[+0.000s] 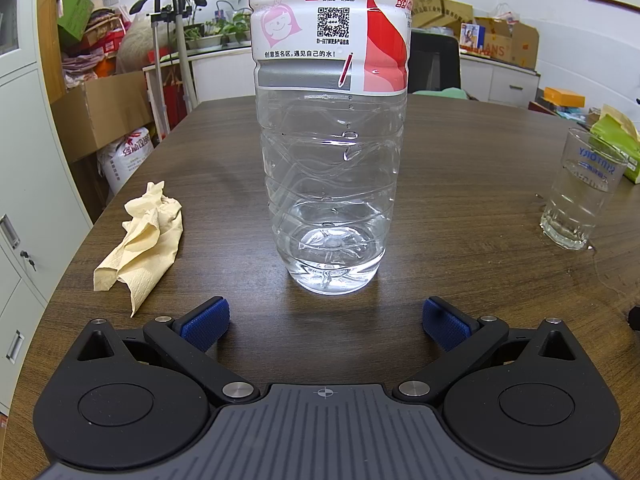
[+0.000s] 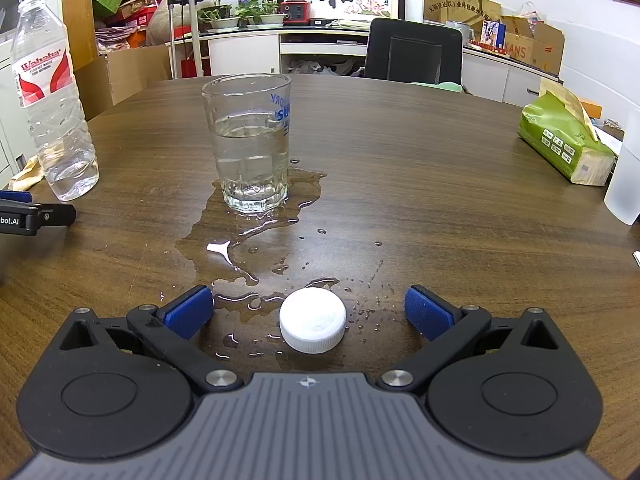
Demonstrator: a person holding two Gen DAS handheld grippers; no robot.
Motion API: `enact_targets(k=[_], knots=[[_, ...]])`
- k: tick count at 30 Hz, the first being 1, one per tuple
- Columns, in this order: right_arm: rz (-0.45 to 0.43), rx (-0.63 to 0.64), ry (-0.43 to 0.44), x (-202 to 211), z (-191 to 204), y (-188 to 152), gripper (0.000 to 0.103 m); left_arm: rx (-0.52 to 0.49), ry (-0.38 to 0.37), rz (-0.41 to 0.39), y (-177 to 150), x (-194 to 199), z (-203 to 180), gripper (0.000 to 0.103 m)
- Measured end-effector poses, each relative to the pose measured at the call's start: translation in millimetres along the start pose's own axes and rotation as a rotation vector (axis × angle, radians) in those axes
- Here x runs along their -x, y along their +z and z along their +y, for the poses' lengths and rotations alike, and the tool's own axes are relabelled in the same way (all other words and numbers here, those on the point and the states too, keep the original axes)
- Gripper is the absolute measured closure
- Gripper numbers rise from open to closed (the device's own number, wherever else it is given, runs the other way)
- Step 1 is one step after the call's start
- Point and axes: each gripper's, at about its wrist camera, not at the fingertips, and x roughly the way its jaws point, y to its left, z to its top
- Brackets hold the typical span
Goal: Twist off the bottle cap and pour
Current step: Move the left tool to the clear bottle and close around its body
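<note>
Both grippers, left (image 1: 325, 320) and right (image 2: 308, 312), you're holding wide open, empty: bottle (image 1: 332, 152) standing uncapped, cap (image 2: 313, 325) lying between right pads, pour looking finished.

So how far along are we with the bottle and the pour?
Unscrewing and pouring look done: the clear plastic water bottle stands uncapped and nearly empty, and the clear drinking glass holds water, though a puddle spread on the wooden table. Nothing is in hand: left gripper and right gripper are open, the white screw cap lying loose. Only wiping seems left.
</note>
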Motion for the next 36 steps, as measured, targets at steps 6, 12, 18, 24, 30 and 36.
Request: enact_targets(k=[6,12,18,24,30,36], knots=[[0.0,-0.007,-0.008,-2,2,2,0.0,-0.012,-0.016,0.0,-1,1,2,0.0],[-0.001,-0.007,-0.008,-2,1,1,0.0,-0.025,-0.037,-0.003,-2,2,6,0.0],[0.0,-0.008,-0.008,-3,1,2,0.0,-0.045,-0.049,-0.021,-2,3,8,0.0],[0.0,-0.008,-0.008,-3,1,2,0.0,-0.086,-0.007,-0.103,-1,10,7,0.0],[0.0,-0.008,-0.008,-3,1,2,0.0,-0.029,-0.048,-0.076,5,8,13,0.001],[0.0,-0.009,-0.008,-3,1,2,0.0,-0.024,-0.102,-0.076,10,13,15,0.003]])
